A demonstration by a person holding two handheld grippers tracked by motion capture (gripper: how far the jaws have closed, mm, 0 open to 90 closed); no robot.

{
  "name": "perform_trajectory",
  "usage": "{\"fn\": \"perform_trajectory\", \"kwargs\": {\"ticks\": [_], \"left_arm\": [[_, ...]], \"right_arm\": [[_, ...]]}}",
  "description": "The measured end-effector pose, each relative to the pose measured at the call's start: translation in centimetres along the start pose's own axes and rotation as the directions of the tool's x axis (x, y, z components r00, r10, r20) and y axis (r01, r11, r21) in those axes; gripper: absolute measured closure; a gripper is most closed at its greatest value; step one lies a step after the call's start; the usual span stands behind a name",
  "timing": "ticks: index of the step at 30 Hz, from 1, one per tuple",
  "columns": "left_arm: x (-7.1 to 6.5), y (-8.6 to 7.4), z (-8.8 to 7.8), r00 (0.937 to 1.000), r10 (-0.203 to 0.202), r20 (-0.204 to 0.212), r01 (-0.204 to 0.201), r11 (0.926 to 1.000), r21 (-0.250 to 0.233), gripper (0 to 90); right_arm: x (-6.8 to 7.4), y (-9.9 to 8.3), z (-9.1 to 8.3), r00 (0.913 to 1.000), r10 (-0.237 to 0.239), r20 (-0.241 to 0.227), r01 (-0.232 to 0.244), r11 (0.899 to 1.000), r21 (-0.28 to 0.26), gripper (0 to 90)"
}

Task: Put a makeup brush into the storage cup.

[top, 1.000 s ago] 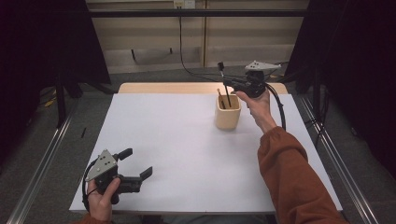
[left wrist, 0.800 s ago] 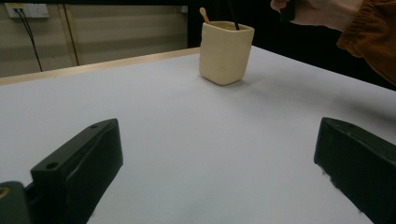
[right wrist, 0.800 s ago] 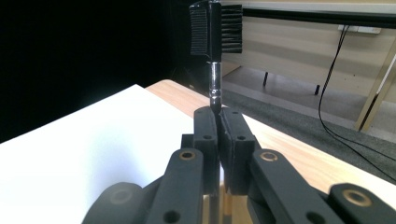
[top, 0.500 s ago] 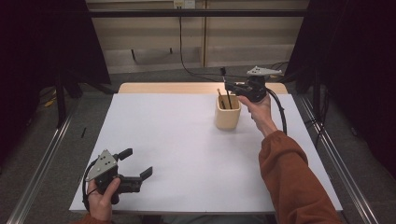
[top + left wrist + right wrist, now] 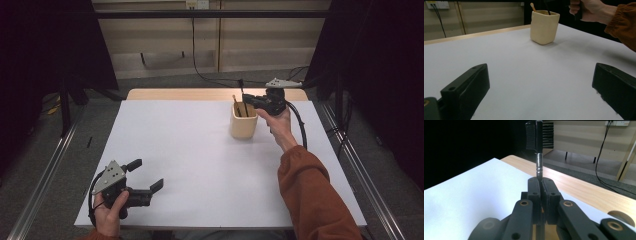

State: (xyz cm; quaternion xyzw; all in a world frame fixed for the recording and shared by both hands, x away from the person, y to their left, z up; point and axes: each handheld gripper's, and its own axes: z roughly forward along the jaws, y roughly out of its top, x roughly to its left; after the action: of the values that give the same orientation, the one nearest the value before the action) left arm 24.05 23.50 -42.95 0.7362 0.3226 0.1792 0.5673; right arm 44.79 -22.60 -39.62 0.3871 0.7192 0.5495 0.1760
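Cream-coloured and squat, the cup (image 5: 243, 122) stands on the far right part of the white table (image 5: 200, 150), and from the high view we judge the job as nearly done — a wooden stick (image 5: 234, 99) and a dark one already lean inside, and our right gripper (image 5: 248, 99) holds a slim black brush (image 5: 241, 90) upright just over the rim. What is left, as we read it, is to lower the brush fully and let go. Our left gripper (image 5: 148, 176) rests near the table's front left corner, well apart from the cup, jaws spread wide with nothing between them.

From the left gripper view we see the same — two black jaws far apart over bare white surface, the cup (image 5: 544, 26) beyond them with stick tips poking out, and the right hand (image 5: 590, 10) just beside it.

From the right gripper view the right gripper (image 5: 541, 182) is clamped tight on the brush's handle; the metal ferrule and bristled head of the brush (image 5: 538, 142) rise straight above the pinched jaws.
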Motion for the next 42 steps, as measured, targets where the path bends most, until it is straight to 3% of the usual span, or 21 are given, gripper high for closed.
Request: {"fn": "perform_trajectory", "kwargs": {"ticks": [8, 20, 26, 33, 42], "left_arm": [[0.0, 0.0, 0.0, 1.0, -0.001, -0.002, 0.001, 1.0, -0.003, 1.1], [0.2, 0.1, 0.3, 1.0, -0.005, 0.002, 0.005, 1.0, -0.001, 1.1], [0.2, 0.2, 0.6, 1.0, -0.005, 0.008, 0.005, 1.0, 0.002, 1.1], [0.2, 0.1, 0.5, 0.9999, -0.01, 0.01, 0.01, 0.9999, -0.003, 1.1], [0.1, 0.1, 0.2, 1.0, -0.005, 0.004, 0.005, 1.0, -0.001, 1.1]], "right_arm": [[0.1, -0.6, 0.0, 0.9999, -0.01, 0.003, 0.01, 1.0, 0.021, 85.6], [-0.3, -1.2, -0.1, 0.9997, 0.021, -0.007, -0.021, 0.999, 0.026, 82.4], [-0.4, -1.3, -0.1, 0.9995, 0.031, -0.007, -0.031, 0.999, 0.021, 63.8], [0.2, -1.1, 0.0, 0.9998, 0.019, -0.01, -0.019, 1.0, 0.006, 32.3], [0.7, -1.1, 0.4, 0.9995, 0.029, -0.015, -0.028, 1.0, 0.007, 10.7]]}}
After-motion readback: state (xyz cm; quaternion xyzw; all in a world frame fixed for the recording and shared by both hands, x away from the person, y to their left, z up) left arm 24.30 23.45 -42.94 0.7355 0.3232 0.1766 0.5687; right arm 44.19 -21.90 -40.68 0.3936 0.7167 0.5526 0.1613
